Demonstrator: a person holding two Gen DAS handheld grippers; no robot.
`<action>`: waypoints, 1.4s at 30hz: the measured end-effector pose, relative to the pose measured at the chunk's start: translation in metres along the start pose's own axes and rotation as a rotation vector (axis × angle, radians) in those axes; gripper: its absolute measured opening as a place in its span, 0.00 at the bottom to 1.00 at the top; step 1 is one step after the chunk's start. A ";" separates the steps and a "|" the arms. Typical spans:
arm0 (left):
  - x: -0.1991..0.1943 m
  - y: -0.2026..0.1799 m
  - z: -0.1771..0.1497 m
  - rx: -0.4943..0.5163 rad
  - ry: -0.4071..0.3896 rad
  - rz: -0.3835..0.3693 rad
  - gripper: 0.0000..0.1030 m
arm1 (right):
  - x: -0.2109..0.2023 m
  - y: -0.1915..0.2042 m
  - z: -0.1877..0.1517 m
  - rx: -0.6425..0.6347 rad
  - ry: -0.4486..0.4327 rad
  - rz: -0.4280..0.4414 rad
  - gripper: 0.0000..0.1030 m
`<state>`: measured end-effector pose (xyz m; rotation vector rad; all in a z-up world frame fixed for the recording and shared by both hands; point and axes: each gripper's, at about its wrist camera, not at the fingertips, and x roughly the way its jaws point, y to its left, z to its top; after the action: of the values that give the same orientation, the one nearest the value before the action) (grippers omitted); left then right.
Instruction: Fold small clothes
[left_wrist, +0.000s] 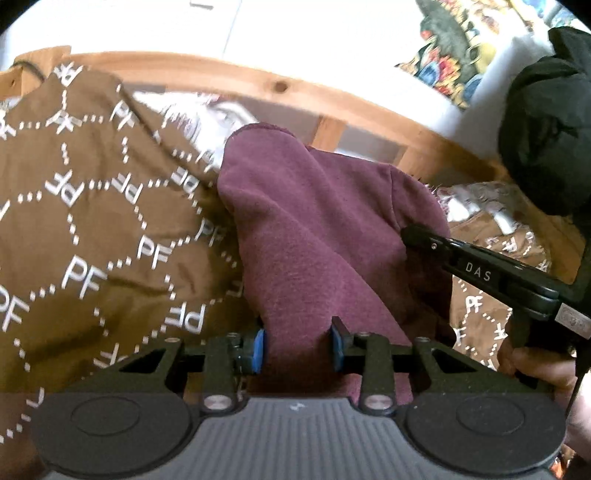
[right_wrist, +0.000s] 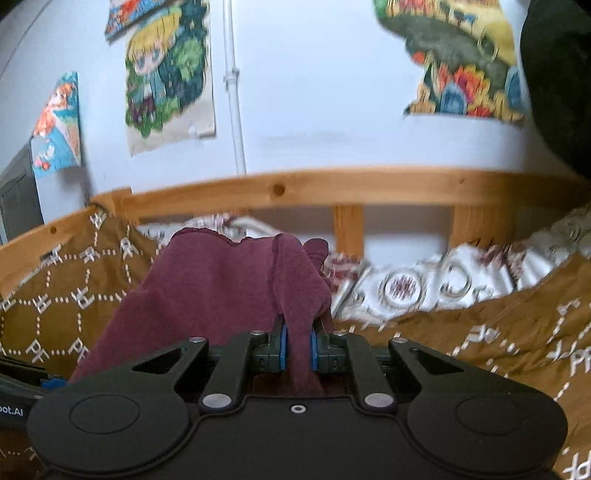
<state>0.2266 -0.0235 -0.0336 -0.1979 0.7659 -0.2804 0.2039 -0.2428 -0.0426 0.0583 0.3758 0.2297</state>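
From my left wrist view, the maroon cloth (left_wrist: 317, 229) fills the middle of the frame, lifted off the brown bedspread (left_wrist: 92, 221) with its white lettering. My left tongs (left_wrist: 297, 345) sit low at centre, their blue pads pressed into a thick bunch of that cloth, so I read them as clamped on it. At the right of the frame my right tongs (left_wrist: 410, 234) come in as a dark bar, the tip buried in the cloth's right edge, with a hand (left_wrist: 535, 369) on the grip below. A black garment (left_wrist: 546, 140) hangs at the upper right.

From my right wrist view, the right tongs (right_wrist: 297, 350) are nearly together, pinching a narrow fold of the maroon cloth (right_wrist: 221, 288) that rises from between the pads and spreads toward the left of centre. Behind it runs a wooden bed rail (right_wrist: 332, 188) across the middle, with a white patterned sheet (right_wrist: 424, 288) at the right. Colourful posters (right_wrist: 166, 74) hang on the pale wall in the upper part of the frame.
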 end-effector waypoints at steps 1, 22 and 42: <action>0.003 0.002 -0.001 -0.010 0.012 0.001 0.38 | 0.003 0.001 -0.003 0.004 0.017 -0.006 0.12; -0.096 -0.025 -0.032 -0.039 -0.177 0.173 0.98 | -0.120 0.006 -0.019 0.000 -0.024 -0.006 0.91; -0.179 -0.069 -0.135 0.129 -0.195 0.340 0.99 | -0.249 0.015 -0.076 0.075 0.051 -0.026 0.99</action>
<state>-0.0038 -0.0419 0.0075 0.0286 0.5735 0.0126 -0.0531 -0.2851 -0.0230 0.1213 0.4358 0.1918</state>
